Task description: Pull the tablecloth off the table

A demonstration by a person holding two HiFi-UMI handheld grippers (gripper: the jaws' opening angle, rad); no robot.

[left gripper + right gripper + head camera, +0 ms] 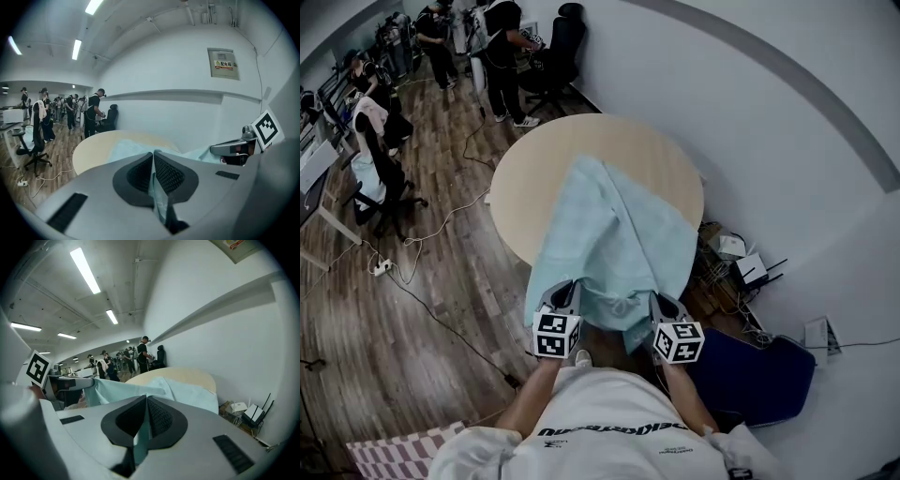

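Observation:
A pale blue-green tablecloth (614,239) lies bunched over the near half of a round beige table (534,169) and hangs off its near edge. My left gripper (563,293) is shut on the cloth's near left edge, and my right gripper (664,304) is shut on its near right edge. In the left gripper view the cloth (153,185) is pinched between the dark pads (171,176), with the table (96,147) beyond. The right gripper view shows the cloth (140,434) clamped the same way, the rest of it (187,394) trailing to the table (187,376).
A white wall (750,112) curves close behind the table. Routers and cables (741,262) lie on the floor at the right, beside a dark blue bag (750,375). Several people and office chairs (384,178) stand at the far left on the wood floor.

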